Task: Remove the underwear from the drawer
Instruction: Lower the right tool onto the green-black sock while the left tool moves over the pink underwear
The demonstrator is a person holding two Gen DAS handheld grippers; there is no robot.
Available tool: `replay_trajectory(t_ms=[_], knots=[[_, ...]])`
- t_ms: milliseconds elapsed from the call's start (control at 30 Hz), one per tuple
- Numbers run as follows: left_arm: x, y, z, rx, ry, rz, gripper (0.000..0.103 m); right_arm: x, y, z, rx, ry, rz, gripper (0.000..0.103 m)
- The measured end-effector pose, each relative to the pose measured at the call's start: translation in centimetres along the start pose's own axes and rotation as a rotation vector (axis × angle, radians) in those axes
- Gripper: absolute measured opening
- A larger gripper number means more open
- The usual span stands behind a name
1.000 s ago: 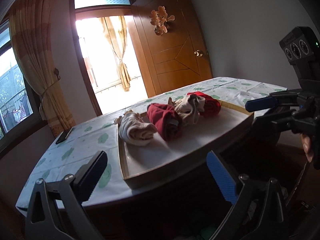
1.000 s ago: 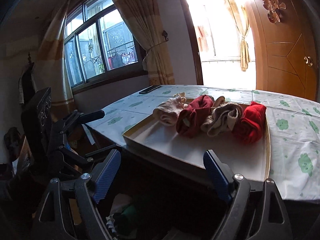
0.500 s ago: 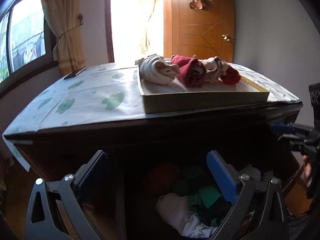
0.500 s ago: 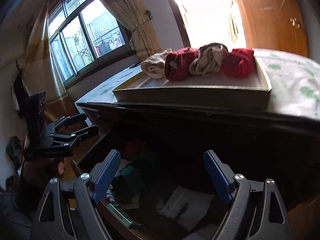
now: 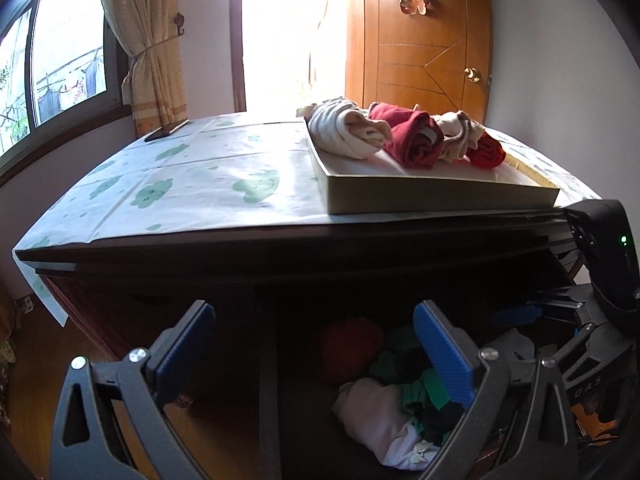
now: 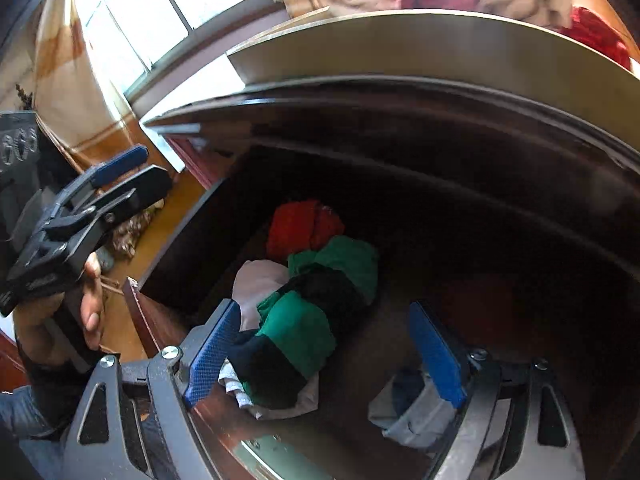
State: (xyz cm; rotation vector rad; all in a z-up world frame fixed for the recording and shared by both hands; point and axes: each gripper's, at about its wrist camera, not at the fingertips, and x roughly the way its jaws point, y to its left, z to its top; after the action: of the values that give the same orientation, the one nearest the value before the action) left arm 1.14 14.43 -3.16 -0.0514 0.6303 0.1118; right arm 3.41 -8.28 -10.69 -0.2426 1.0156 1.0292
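The dark wooden drawer [image 6: 188,236] stands pulled out under the table top. A heap of underwear lies in it: a green-and-black striped bundle [image 6: 308,320], a red piece [image 6: 304,224] behind it, a pale pink piece [image 6: 256,284] at its left and a grey piece [image 6: 412,412] at the lower right. My right gripper [image 6: 324,350] is open low over the drawer, and the striped bundle lies between its blue pads without touching them. My left gripper [image 5: 318,346] is open and empty, farther back, facing the drawer front. The red piece [image 5: 348,340] and the pink piece [image 5: 376,424] show below it.
A shallow cream tray [image 5: 420,196] with several rolled pieces of underwear sits on the cloth-covered table [image 5: 192,184] right above the drawer. The table's dark edge [image 6: 400,96] overhangs the drawer. A hand [image 6: 90,304] holds the left gripper [image 6: 134,178].
Both views have tipped down from the table top to the pulled-out drawer. The right gripper has sunk close over the striped bundle. Both pairs of jaws stayed open.
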Motion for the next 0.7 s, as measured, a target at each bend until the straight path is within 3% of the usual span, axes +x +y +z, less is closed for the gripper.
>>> replay_trajectory(t_ms=[200,267,400,500,700], knots=[[-0.4,0.5,0.1,-0.008,-0.016,0.021,0.101,3.2,1.0,0.9,-0.039,0.14,-0.031,0.087],[-0.4,0.8,0.2,-0.011,-0.019,0.026,0.101,4.1,1.0,1.1,-0.035,0.176,-0.023,0.082],[-0.4,0.9,0.2,-0.023,-0.019,0.018,0.101,5.5,0.8,1.3,-0.027,0.244,0.009,0.064],[-0.3,0.5,0.1,-0.016,-0.015,0.011,0.101,6.5,0.6,1.3,-0.023,0.307,0.041,0.062],[-0.3,-0.3,-0.1,0.006,-0.008,-0.001,0.101,6.0,0.5,0.8,-0.062,0.28,0.066,0.028]])
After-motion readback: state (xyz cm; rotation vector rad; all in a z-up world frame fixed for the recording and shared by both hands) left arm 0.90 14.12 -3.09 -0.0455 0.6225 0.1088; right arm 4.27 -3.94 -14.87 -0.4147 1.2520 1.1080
